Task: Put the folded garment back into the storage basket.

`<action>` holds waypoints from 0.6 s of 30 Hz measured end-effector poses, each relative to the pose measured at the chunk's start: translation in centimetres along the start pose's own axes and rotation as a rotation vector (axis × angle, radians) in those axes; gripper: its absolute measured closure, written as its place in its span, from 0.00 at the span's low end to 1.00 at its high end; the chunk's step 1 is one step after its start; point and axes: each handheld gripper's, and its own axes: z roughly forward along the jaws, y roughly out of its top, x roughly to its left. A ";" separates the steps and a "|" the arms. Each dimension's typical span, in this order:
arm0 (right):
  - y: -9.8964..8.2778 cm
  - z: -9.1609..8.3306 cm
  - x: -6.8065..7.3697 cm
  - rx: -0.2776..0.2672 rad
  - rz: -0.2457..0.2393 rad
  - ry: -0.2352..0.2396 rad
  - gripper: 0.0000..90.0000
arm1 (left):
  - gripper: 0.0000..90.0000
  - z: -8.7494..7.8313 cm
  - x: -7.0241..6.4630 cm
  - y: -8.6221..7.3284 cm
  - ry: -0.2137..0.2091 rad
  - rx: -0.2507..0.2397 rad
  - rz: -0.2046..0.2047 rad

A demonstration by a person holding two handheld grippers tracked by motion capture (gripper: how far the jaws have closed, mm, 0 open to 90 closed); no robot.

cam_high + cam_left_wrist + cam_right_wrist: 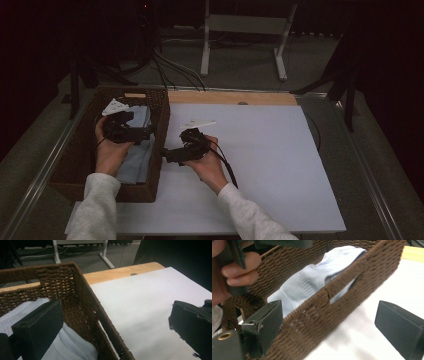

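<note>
Two grippers work at a brown woven basket (75,165) on the left part of a white table (260,165). The left gripper (148,131) hangs over the basket with its jaws spread wide and nothing between them. The right gripper (165,154) is at the basket's right wall; its jaws are also spread, one inside and one outside that wall, not clenched on it. A pale blue cloth (141,150) lies inside the basket, under the left gripper.
</note>
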 end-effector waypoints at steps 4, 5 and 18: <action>-0.3 -0.7 -0.6 -0.005 -0.002 -0.014 0.09 | 0.00 -0.1 -0.6 -0.4 0.000 -0.005 0.017; -0.4 -1.0 -0.9 -0.007 -0.003 -0.019 0.09 | 0.00 -0.2 -0.9 -0.6 -0.004 -0.012 0.020; -1.1 -3.0 -2.0 -0.023 -0.029 -0.050 0.09 | 0.00 -0.6 -3.1 -1.9 -0.003 -0.020 0.065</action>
